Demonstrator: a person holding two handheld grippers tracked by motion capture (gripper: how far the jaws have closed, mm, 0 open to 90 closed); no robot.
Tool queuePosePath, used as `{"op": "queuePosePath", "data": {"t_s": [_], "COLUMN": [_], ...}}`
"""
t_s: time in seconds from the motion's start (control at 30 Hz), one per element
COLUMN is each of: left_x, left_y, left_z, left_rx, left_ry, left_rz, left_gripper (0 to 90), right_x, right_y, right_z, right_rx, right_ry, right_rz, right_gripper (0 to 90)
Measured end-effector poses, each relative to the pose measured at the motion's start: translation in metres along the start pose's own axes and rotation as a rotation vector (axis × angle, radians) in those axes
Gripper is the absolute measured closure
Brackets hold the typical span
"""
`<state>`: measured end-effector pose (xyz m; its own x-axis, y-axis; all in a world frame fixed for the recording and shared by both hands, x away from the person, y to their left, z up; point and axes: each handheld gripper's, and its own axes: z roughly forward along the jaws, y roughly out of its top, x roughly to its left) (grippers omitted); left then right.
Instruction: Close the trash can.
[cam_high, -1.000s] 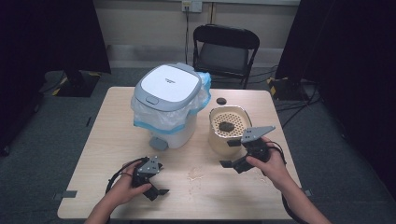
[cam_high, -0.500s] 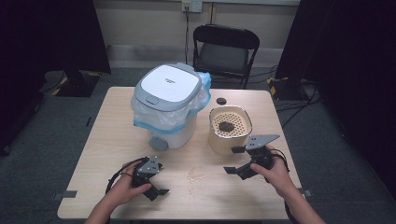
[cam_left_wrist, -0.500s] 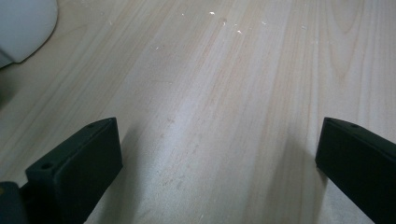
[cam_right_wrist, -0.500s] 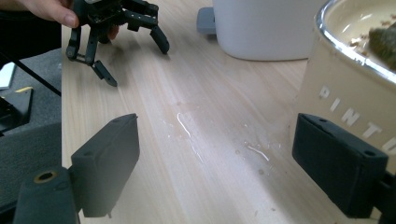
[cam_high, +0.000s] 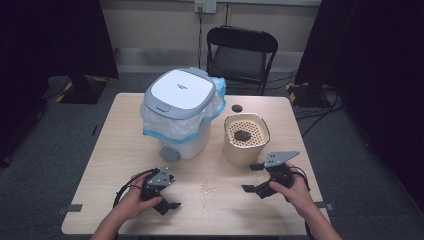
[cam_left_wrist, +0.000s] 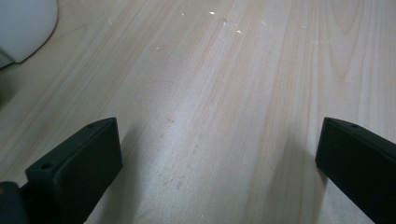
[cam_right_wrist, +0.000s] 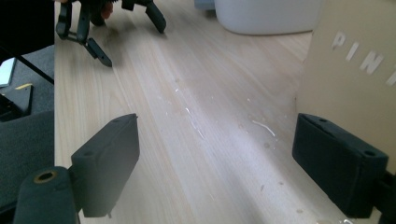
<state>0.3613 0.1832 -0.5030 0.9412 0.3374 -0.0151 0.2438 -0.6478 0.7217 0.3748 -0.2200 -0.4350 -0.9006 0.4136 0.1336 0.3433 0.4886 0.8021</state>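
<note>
A white lidded bin (cam_high: 179, 102) with a blue-edged plastic liner stands mid-table. Right of it is a beige tub (cam_high: 246, 145) whose perforated insert carries a dark lump (cam_high: 241, 135). My right gripper (cam_high: 251, 177) hovers low over the table just in front of the tub, open, nothing between its jaws. In the right gripper view the gripper (cam_right_wrist: 215, 163) faces bare wood, with the tub's wall (cam_right_wrist: 355, 70) at the right. My left gripper (cam_high: 172, 192) rests near the front left edge, open and holding nothing. In its own view the left gripper (cam_left_wrist: 219, 154) looks over bare tabletop.
A small black disc (cam_high: 236, 107) lies behind the tub. Pale crumbs and smears (cam_high: 210, 187) mark the wood between the grippers. A black folding chair (cam_high: 242, 52) stands beyond the far edge. The bin's white base (cam_right_wrist: 266, 16) and the other gripper (cam_right_wrist: 93, 23) show far off.
My right gripper has come down and back toward the person, away from the tub's side to just above the table. The left gripper has stayed put.
</note>
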Motion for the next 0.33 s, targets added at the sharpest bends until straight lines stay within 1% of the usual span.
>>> {"op": "queuePosePath", "data": {"t_s": [0.03,0.1,0.23,0.33], "left_x": [0.000,0.000,0.000,0.000], "left_y": [0.000,0.000,0.000,0.000], "left_z": [0.000,0.000,0.000,0.000], "left_rx": [0.000,0.000,0.000,0.000], "left_ry": [0.000,0.000,0.000,0.001], "left_rz": [0.000,0.000,0.000,0.000], "left_gripper": [0.0,0.0,0.0,0.0], "right_x": [0.000,0.000,0.001,0.003], "right_y": [-0.003,-0.004,-0.007,-0.006], "right_z": [0.002,0.003,0.008,0.014], "right_rx": [0.018,0.030,0.027,0.033], "right_ry": [-0.003,0.001,0.010,0.026], "right_rz": [-0.002,-0.010,-0.008,-0.015], "right_gripper": [14.3,14.3,14.3,14.3]}}
